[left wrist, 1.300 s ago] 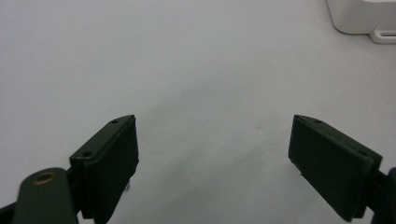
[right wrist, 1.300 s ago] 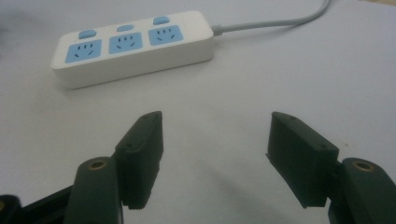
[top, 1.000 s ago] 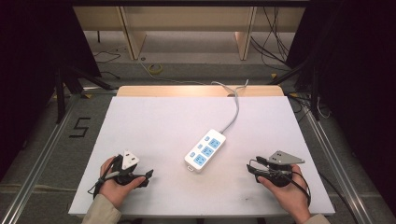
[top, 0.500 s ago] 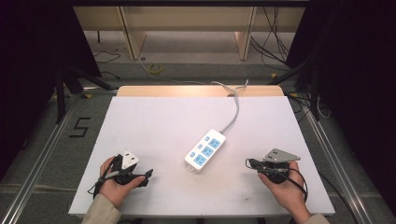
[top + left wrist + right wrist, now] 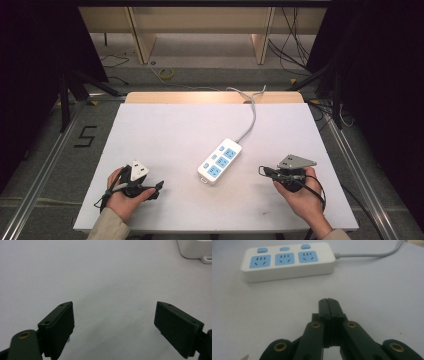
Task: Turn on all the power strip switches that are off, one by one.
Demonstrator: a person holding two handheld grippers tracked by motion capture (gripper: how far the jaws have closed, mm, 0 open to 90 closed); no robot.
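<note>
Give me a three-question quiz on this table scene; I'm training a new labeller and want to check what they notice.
1. True or false: the right claw is shut with nothing between its jaws.
2. How many blue sockets does the power strip have? A) two B) three C) four
3. Which claw has its jaws wide apart over the bare table?

Key
1. True: in the right gripper view the jaws meet, empty, short of the strip.
2. B: three sockets, each with a blue button beside it.
3. The left claw: its jaws stand open with nothing between them, and a corner of the strip lies farther off.
</note>
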